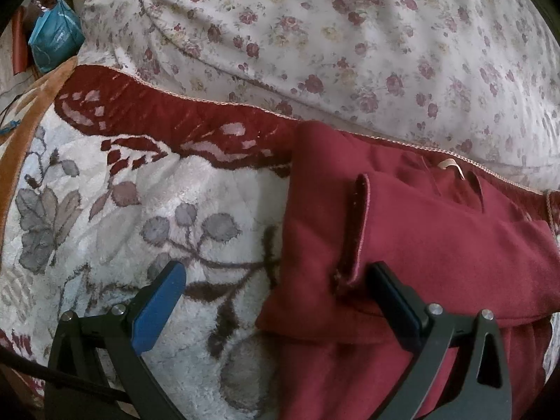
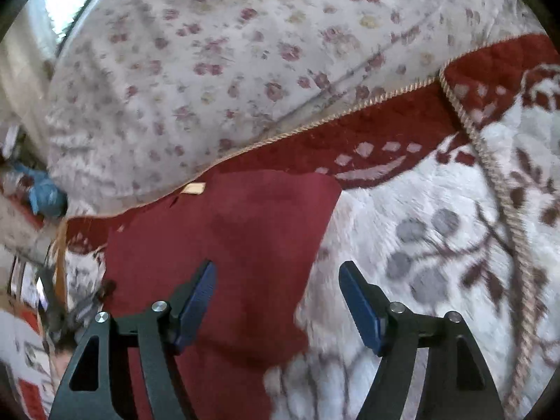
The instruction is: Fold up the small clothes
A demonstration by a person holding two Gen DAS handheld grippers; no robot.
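garment (image 1: 402,231): lower part cut off by left view's bottom edge, its right end by the rim | right view: whole picture motion-blurred, blanket (image 2: 437,217) pattern smeared right of garment | label (image 2: 193,188) at garment's top: text too small to read | clutter (image 2: 42,196) left of garment: blurred, cannot identify

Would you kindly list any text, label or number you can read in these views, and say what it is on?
No text is readable.
Tag on the red garment: light patch, too blurred to read.
Teal bag: faint markings, too small to read.
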